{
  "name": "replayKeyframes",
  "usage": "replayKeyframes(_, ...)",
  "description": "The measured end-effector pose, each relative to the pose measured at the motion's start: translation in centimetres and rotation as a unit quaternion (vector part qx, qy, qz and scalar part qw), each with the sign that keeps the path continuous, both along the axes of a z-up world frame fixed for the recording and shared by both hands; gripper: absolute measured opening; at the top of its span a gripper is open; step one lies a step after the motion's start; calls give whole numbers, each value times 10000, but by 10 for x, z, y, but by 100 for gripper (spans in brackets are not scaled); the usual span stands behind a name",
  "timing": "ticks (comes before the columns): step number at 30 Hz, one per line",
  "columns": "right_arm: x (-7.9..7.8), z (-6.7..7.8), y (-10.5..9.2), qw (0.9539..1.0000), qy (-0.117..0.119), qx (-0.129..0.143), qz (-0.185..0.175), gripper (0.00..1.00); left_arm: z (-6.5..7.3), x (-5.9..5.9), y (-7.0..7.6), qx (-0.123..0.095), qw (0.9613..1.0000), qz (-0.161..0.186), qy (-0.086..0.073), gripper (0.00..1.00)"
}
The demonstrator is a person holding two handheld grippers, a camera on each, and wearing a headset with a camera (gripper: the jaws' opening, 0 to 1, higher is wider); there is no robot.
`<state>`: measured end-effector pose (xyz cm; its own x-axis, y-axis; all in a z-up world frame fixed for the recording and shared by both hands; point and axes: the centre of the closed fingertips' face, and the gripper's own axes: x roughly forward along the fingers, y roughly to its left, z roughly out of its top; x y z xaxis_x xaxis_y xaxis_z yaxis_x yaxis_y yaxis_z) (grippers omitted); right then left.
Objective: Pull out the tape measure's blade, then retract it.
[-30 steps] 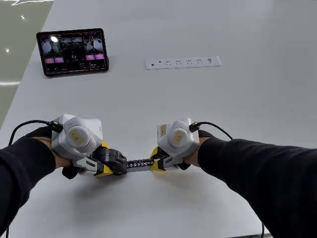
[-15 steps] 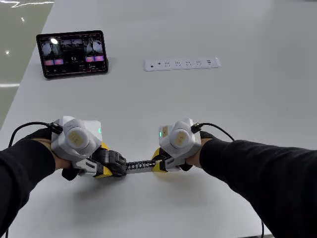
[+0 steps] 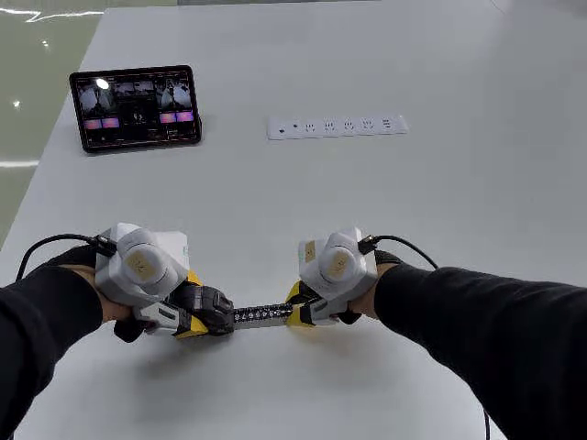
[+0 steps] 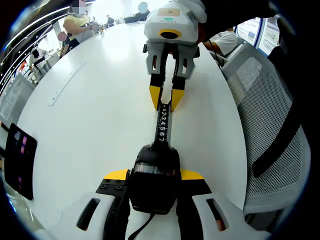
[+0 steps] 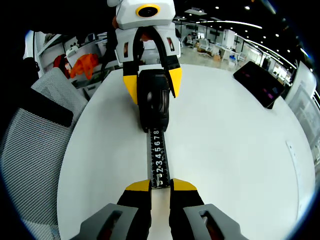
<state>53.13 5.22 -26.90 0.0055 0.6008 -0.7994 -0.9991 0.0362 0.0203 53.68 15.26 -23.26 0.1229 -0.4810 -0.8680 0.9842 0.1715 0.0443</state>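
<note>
Left gripper point(image 3: 193, 299) clenched on the tape measure case point(image 3: 213, 308); right gripper point(image 5: 160, 186) pinches the blade point(image 5: 157, 155) at its tip. Blade axis runs straight between the 2 grippers, with the case to the left of the right gripper.

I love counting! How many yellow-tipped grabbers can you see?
2. The left gripper clamps the tape measure; the right gripper faces it, pinching the blade. None seems hidden.

Open-plan office, mesh chair point(image 5: 31, 127), rows of desks point(image 5: 217, 49), ceiling lights point(image 5: 235, 22)
</note>
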Motion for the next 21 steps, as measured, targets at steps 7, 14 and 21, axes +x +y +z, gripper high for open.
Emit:
replayKeyframes(7,-1,1,-5,10000,13,-8,-51,9,0,0,0,6,10000,-8,0,30)
replayKeyframes(14,-1,2,-8,9999,25,8,-116,9,1,-1,0,13,10000,-12,-5,30)
replayKeyframes(21,0,1,-12,10000,-4,-34,-87,9,1,-1,0,24,10000,-10,-5,30)
